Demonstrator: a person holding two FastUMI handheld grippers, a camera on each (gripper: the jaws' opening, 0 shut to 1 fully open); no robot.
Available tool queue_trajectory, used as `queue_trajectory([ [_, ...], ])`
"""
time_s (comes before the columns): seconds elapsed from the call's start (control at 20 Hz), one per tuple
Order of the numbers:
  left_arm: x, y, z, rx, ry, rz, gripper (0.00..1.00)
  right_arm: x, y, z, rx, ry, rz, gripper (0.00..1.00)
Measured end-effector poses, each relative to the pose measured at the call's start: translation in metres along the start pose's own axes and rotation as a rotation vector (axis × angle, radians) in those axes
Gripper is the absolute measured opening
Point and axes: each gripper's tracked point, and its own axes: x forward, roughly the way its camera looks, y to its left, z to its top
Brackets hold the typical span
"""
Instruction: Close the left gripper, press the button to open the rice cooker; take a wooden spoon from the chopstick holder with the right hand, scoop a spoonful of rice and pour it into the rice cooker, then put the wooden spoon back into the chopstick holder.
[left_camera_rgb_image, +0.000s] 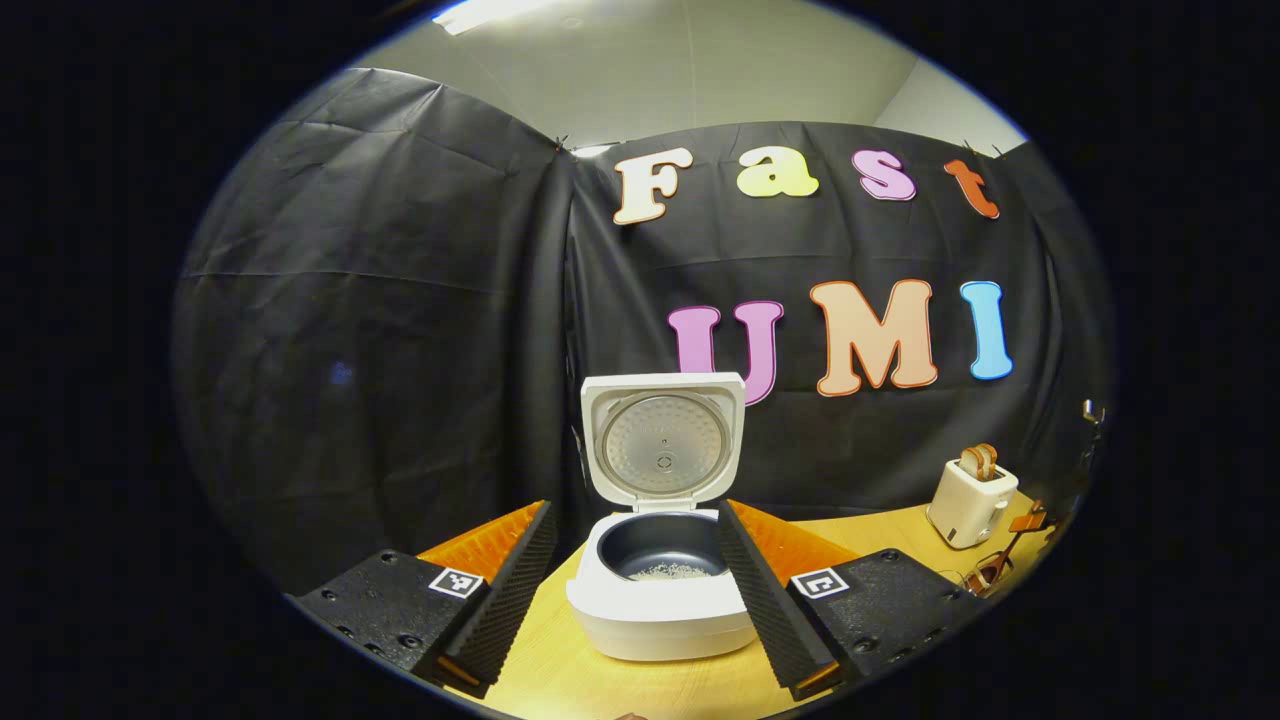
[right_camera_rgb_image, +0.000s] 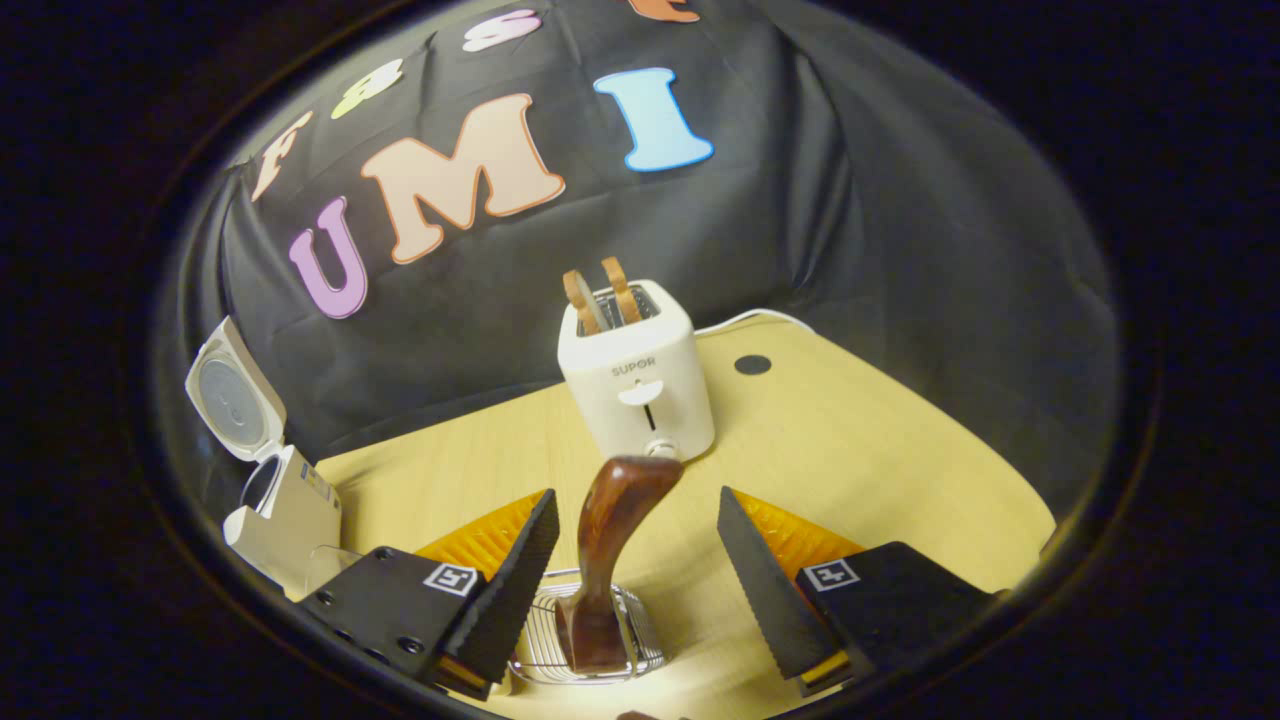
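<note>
With the rice cooker (left_camera_rgb_image: 660, 560) standing lid-up on the desk (right_camera_rgb_image: 850, 450) and rice lying in its pot, the right claw (right_camera_rgb_image: 638, 570) is hanging wide open around the wooden spoon (right_camera_rgb_image: 610, 540) sitting in the wire chopstick holder (right_camera_rgb_image: 640, 655), suggesting the return step is finishing and a clean retreat comes next, while the left claw (left_camera_rgb_image: 640, 590) is idling open.

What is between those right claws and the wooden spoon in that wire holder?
Nothing visible. The right gripper is open, and the wooden spoon stands up out of the chopstick holder in the gap between its fingers, touching neither. The toaster stands farther back.
</note>
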Motion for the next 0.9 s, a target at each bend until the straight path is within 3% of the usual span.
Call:
queue_trajectory([
  [0.1,0.000,0.000,-0.001,0.004,0.002,0.003,0.95,0.008,0.005,-0.010,0.017,0.047,0.025,0.94],
  [0.15,-0.001,0.000,-0.001,0.005,0.002,0.004,0.95,0.016,0.008,-0.015,0.025,0.070,0.037,1.00],
  [0.35,-0.002,0.002,0.000,0.009,0.002,0.012,0.95,0.021,0.016,-0.022,0.042,0.114,0.054,0.57],
  [0.6,-0.002,0.003,0.000,0.007,0.003,0.021,0.95,0.019,0.023,-0.018,0.009,0.097,0.063,0.27],
  [0.85,-0.002,0.003,0.000,0.002,0.001,0.016,0.95,-0.001,0.038,-0.005,-0.097,0.016,0.093,0.19],
  [0.9,-0.002,0.003,0.000,0.000,0.001,0.015,0.95,-0.009,0.041,0.004,-0.115,-0.007,0.098,0.12],
])
